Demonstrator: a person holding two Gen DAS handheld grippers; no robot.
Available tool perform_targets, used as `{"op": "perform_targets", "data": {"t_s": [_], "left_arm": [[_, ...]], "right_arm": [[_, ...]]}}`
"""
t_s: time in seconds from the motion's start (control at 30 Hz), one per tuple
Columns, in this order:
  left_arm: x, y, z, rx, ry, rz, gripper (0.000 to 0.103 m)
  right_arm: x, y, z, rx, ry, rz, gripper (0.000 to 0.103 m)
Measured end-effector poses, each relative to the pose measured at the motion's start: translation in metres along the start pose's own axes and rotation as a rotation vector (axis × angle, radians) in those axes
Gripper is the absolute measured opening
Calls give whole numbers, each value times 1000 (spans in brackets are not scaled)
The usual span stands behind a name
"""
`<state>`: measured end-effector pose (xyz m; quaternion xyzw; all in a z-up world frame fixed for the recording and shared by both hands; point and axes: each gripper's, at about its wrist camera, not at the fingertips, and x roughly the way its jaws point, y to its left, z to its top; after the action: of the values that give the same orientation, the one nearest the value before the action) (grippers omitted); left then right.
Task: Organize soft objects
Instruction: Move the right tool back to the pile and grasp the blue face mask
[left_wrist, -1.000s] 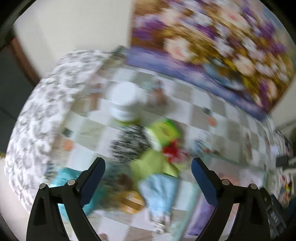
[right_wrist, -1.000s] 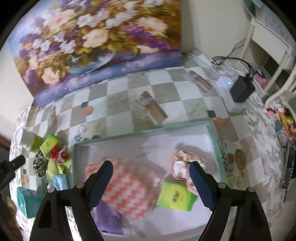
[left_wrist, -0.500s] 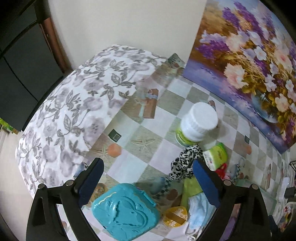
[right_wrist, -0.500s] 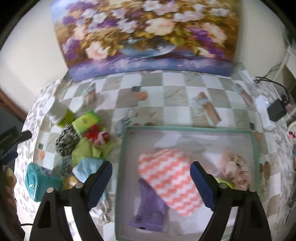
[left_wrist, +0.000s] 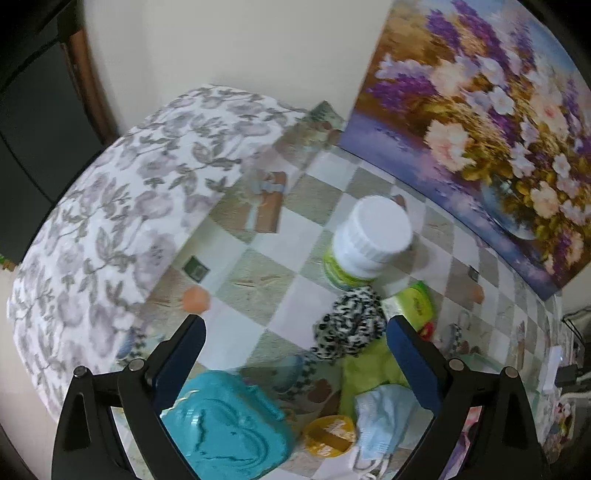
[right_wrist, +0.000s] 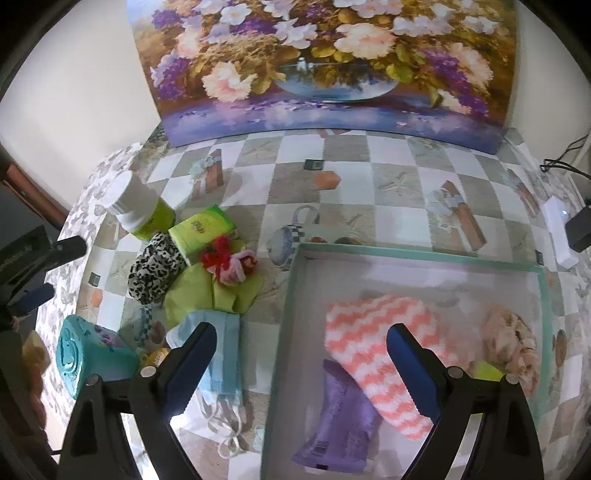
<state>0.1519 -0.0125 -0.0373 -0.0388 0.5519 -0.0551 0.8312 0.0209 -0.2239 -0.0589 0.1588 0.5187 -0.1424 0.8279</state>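
Observation:
A pile of soft things lies on the checkered table left of a green-rimmed box (right_wrist: 295, 295): a black-and-white scrunchie (right_wrist: 155, 269) (left_wrist: 351, 325), a lime cloth (right_wrist: 214, 295), a red and pink hair tie (right_wrist: 229, 262) and a blue face mask (right_wrist: 218, 354) (left_wrist: 384, 413). In the box lie a pink-and-white zigzag cloth (right_wrist: 380, 332), a purple cloth (right_wrist: 340, 413) and a beige plush (right_wrist: 509, 343). My left gripper (left_wrist: 295, 343) is open and empty above the scrunchie's left side. My right gripper (right_wrist: 299, 350) is open and empty over the box's left wall.
A white-lidded jar (left_wrist: 365, 240) and a green tissue pack (right_wrist: 201, 230) stand behind the pile. A teal case (left_wrist: 225, 428) and a yellow disc (left_wrist: 328, 435) lie near the front. A flower painting (right_wrist: 325, 66) leans on the wall. A charger (right_wrist: 580, 229) sits far right.
My right gripper has swung left, from over the box's middle to its left wall. My left gripper swung left, then eased closer toward the jar and scrunchie. Both stay open.

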Motion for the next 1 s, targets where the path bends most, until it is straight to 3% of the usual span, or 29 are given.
{"op": "perform_targets", "data": {"t_s": [0.2,0.47,0.87,1.0], "left_arm": [[11,-16,-2,48,58,-80,100],[17,-30,-9,174,112,-34,100],[26,-34,-11,191,138,-42,99],[26,-38,-10,202,130,-52,98]], "right_arm": [[13,25,-3,-64,20,55,95],[34,52,-18,-128,76,114,93],[62,70,-31,-165,135,154,72],[72,71,-34,-161,160,154,53]]}}
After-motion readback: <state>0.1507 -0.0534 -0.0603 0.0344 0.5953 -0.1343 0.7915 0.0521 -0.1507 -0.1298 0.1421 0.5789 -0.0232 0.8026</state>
